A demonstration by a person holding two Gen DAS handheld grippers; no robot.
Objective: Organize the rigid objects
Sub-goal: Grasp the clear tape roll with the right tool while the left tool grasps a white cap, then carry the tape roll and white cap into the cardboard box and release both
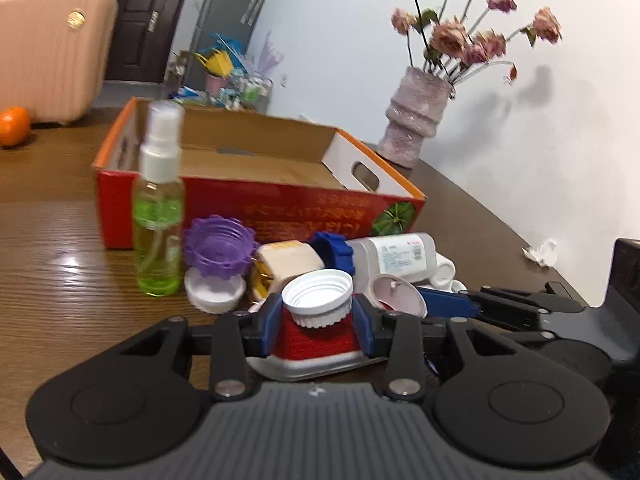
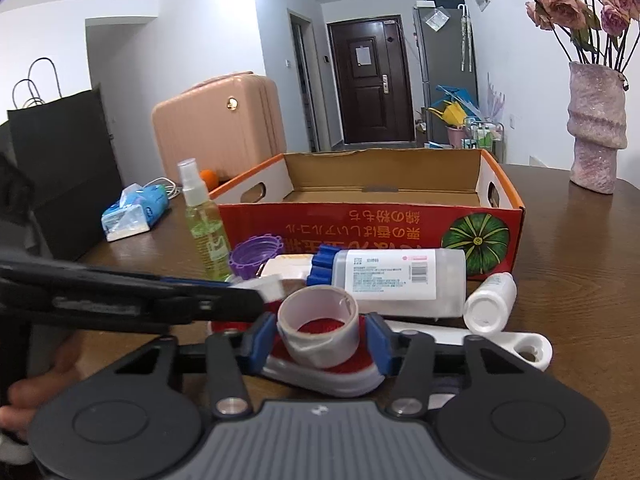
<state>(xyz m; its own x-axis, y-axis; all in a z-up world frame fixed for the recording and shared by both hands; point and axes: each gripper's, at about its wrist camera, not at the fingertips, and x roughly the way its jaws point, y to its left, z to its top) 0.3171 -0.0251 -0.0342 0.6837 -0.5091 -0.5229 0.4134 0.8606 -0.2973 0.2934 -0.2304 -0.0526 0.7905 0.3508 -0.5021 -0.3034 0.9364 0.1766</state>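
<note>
The left tongs point(image 1: 318, 316) are closed on a white ribbed plastic screw cap point(image 1: 318, 294); the right tongs point(image 2: 318, 338) clasp a roll of clear tape point(image 2: 318, 322). Both sit at the near edge of the clutter, above a red-and-white object point(image 2: 320, 372) on the wooden tabletop point(image 1: 60, 300). Both look light and stiff; the cap's ribs give grip, while the tape ring may flex, so squeezing across its outer wall seems best. The open orange cardboard box point(image 2: 372, 224) stands beyond. What the red-and-white object is remains unclear.

upside-down japanese print on box point(image 2: 372, 236)
</note>
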